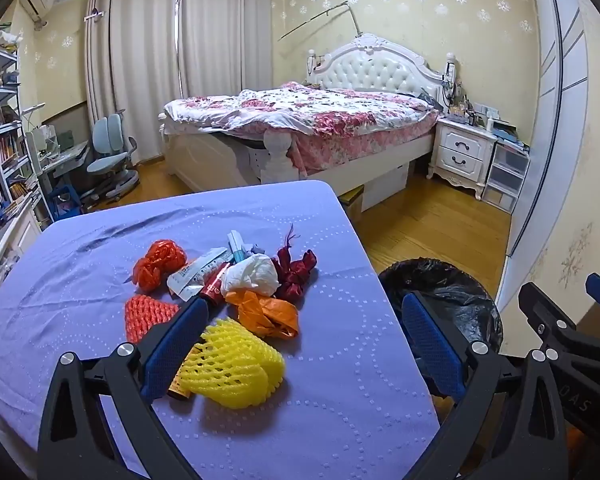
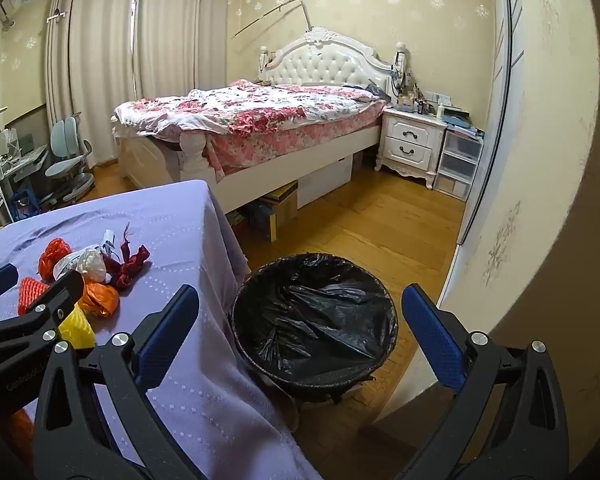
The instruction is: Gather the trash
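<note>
A pile of trash lies on the purple tablecloth [image 1: 320, 380]: a yellow foam net [image 1: 236, 360], an orange plastic bag [image 1: 266, 314], a white crumpled tissue [image 1: 252, 274], a dark red ribbon wad [image 1: 294, 270], red-orange nets [image 1: 160, 262] and a paper wrapper [image 1: 198, 274]. My left gripper [image 1: 304, 320] is open and empty, above the table just right of the pile. My right gripper [image 2: 300, 312] is open and empty, held over the black-lined trash bin [image 2: 316, 316], which stands on the floor right of the table. The pile also shows in the right wrist view [image 2: 96, 280].
A bed [image 2: 260, 120] stands behind the table, with a white nightstand [image 2: 412, 144] and plastic drawers [image 2: 458, 164] to its right. A wall [image 2: 520, 200] rises close to the bin's right. A desk chair [image 1: 110, 156] and shelves [image 1: 4, 120] stand at the left.
</note>
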The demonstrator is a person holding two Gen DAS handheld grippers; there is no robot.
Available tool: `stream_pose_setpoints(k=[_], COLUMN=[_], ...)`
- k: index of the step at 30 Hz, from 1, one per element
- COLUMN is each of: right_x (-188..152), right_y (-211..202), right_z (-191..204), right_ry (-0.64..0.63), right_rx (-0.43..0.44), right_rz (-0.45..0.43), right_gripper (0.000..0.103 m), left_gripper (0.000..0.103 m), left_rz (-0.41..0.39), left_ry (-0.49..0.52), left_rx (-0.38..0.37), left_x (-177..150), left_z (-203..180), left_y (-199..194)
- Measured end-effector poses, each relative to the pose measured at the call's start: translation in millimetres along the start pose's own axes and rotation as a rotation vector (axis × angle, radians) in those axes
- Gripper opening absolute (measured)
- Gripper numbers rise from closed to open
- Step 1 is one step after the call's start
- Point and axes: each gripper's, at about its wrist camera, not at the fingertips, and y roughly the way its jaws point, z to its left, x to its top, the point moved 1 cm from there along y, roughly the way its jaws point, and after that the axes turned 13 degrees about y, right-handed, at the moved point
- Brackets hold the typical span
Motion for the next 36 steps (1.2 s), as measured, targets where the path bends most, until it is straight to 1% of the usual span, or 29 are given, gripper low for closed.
stream_pose_setpoints(k=[7,8,10,15,16,36], right_x=[2.8,-5.8,-9.3,-13.3,-6.5,-8.0], right_y=[-2.2,-0.9,-0.6,-2.1,-0.2,1.6], right_z=[-3.7,-4.3,-6.8,-11.1,-10.4,-9.8], right_ry=[0.004,0.001,0.003,0.003,0.003,0.010], right_rx=[0.001,-0.006,-0.006,-0.006,-0.010,-0.008], right_rz=[0.003,0.005,0.008,0.017,0.024,0.032], right_gripper=[0.099,0.099,0.099,0.099,0.099,0.099], left_gripper=[0.097,0.097,0.097,0.097,0.097,0.097], left_rz=[0.008,0.016,0.025,0.024,0.025,0.031], left_ry=[0.004,-0.008,-0.019,-0.018,-0.017,-0.016], left_rx=[0.012,-0.003,-0.014,-0.016,-0.017,-0.015], left_x=[-5.3,-7.7,-10.0,-11.4,-12.1,-10.2], left_z=[-8.2,-4.1,1.2,1.8,2.2,0.1], left_y=[-4.1,1.6,3.2,3.6,3.8,3.9])
